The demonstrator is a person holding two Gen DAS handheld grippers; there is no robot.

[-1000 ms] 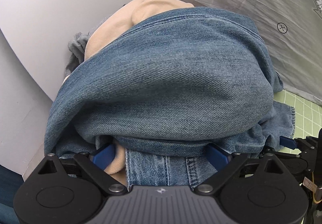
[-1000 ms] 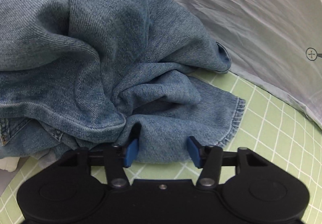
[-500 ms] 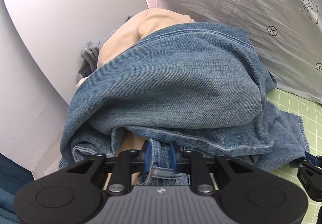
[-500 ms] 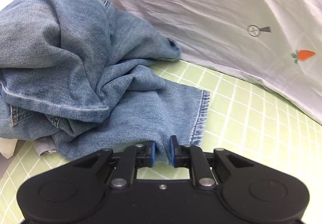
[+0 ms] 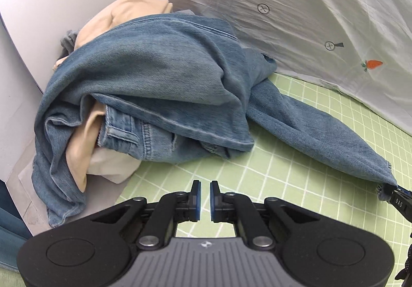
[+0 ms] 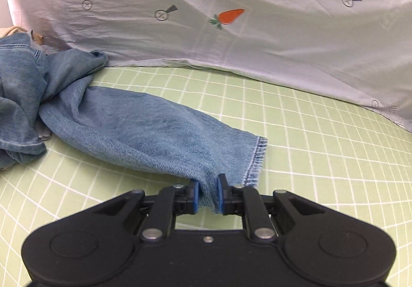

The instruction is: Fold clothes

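A pair of blue jeans (image 5: 164,75) lies bunched over a pile of clothes at the left, with one leg (image 6: 144,132) stretched out across the green grid mat. My right gripper (image 6: 208,194) is shut on the hem end of that leg; it also shows at the right edge of the left wrist view (image 5: 396,196). My left gripper (image 5: 203,196) is shut and empty, above the mat a little in front of the pile, apart from the jeans.
A beige garment (image 5: 123,14) and a white cloth (image 5: 110,160) lie under the jeans. A white board (image 5: 51,3) stands at the left. A white sheet with carrot prints (image 6: 231,16) backs the green mat (image 6: 309,145).
My left gripper let go of the jeans waistband and pulled back from the pile. My right gripper, shut on the hem, drew the leg out to the right across the mat.
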